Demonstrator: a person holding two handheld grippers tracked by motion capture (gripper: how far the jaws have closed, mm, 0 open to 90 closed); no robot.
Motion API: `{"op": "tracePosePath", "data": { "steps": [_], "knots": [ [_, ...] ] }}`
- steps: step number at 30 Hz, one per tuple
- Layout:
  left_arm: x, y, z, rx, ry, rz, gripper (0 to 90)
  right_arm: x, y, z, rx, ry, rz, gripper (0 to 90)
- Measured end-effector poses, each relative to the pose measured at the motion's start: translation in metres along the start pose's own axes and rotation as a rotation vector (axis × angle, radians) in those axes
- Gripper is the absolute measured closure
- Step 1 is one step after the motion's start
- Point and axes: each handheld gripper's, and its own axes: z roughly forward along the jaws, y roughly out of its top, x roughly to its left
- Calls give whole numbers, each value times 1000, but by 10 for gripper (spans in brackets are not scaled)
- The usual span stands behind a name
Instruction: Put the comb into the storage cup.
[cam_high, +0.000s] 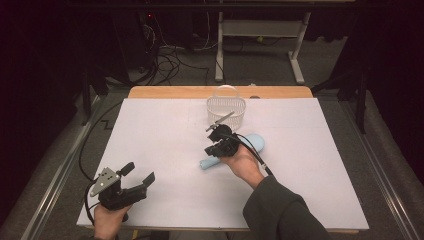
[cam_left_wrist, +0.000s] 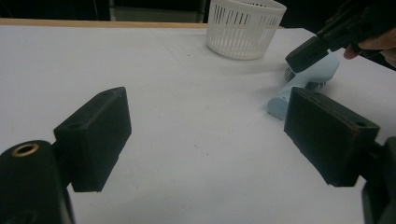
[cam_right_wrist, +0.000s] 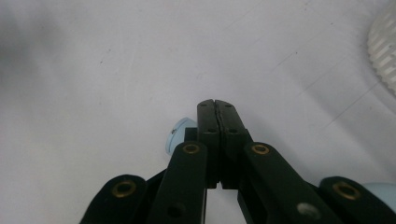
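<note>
The pale blue brush (cam_high: 235, 150) lies flat on the white table (cam_high: 165, 150), just in front of the white basket (cam_high: 226, 111), its thin handle end pointing toward my left and its broad rounded head toward the right. In the left gripper view I can make out dark bristles under the head, so I judge it a light, rigid plastic thing with a smooth, somewhat slippery shell. It should not crush or bend. I would take it across the narrow handle, near where it widens into the head, since the head looks too broad and rounded for a sure pinch.

My right gripper (cam_high: 216, 142) hangs directly over the brush with its jaws pressed fully together and nothing between them; the handle tip (cam_right_wrist: 176, 133) peeks out just beside them in the right gripper view. I would have to spread them before any grasp.

My left gripper (cam_high: 140, 176) rests well apart at the near left, jaws spread wide and empty.
</note>
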Motion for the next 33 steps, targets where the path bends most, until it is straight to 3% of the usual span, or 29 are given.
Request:
{"op": "tracePosePath", "data": {
  "steps": [13,33],
  "knots": [
    [1,0,0,4,1,-1,142,-1,10,22,126,-47,10,900],
    [0,-1,1,9,4,8,142,-2,8,27,165,-52,26,900]
  ]
}}
